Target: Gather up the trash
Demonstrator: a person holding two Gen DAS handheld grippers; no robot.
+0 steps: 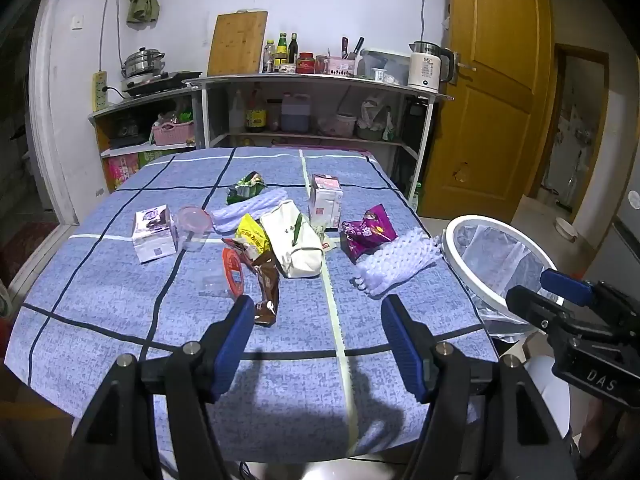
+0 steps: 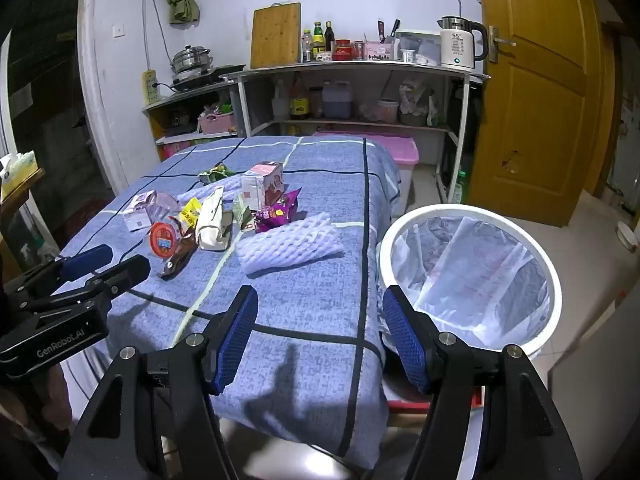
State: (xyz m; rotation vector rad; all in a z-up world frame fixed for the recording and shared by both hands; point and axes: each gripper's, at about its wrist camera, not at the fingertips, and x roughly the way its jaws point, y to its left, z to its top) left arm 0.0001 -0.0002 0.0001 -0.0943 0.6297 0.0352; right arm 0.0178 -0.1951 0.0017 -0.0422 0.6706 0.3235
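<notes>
**A:** Left wrist view: your left claw (image 1: 318,322) hangs wide open over the near edge of the worktop (image 1: 100,320), gripping nothing and touching nothing. The trash lies ahead in a loose heap: a brown wrapper (image 1: 266,286) nearest, an orange-rimmed lid (image 1: 234,270) beside it, a cream pouch (image 1: 296,240), a purple packet (image 1: 368,232) and a white foam net (image 1: 394,264) towards the right edge. What worries you?

**B:** The crowding. Wrappers overlap, so closing on the brown one could likely drag its neighbours, and thin film may slip from the pads.

**A:** Right wrist view: your right claw (image 2: 316,320) is equally agape and empty, poised above the worktop's corner, the lined bin (image 2: 552,280) just beside it on the floor. The foam net (image 2: 290,246) is its closest piece.

**B:** There the risk, I judge, is the drop: light foam released off-centre could catch the bin's rim and fall outside. Your left claw (image 2: 106,262) also sits near; reaching together might knock them.
</notes>
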